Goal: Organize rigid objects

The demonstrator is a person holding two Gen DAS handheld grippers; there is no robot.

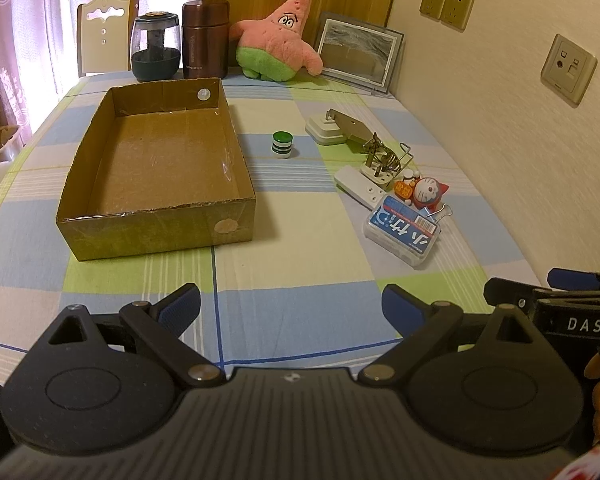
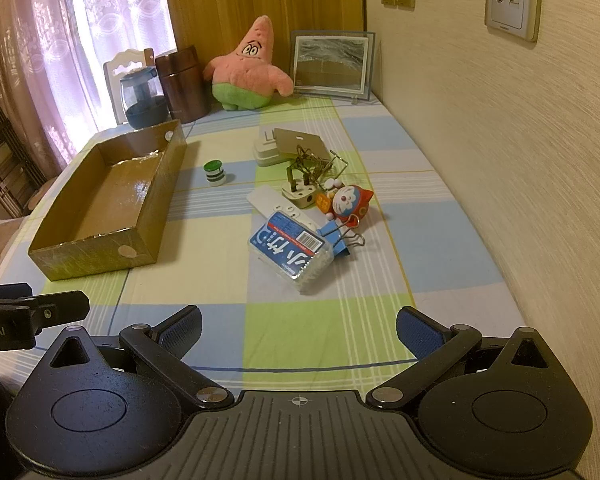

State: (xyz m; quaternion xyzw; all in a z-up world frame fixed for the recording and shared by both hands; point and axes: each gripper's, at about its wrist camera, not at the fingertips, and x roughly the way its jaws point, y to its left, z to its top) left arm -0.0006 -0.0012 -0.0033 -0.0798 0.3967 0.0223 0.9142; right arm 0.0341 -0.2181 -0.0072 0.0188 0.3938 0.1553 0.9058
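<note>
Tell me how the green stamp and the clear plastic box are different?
The green stamp stands upright; the clear plastic box lies flat. The stamp is small and round, while the box is bigger and rectangular. The stamp stands alone near the cardboard box; the plastic box touches a pile of other things. Both rest on the checked tablecloth, outside the cardboard box.

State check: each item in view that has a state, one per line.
cardboard box: open top, empty
left hand-held gripper: open, holding nothing
right hand-held gripper: open, holding nothing
green-capped bottle: upright, capped, outside the box
clear plastic case: lying flat in the pile, shut
binder clip: lying beside the case
brown flask: upright, lid on
picture frame: propped upright
</note>
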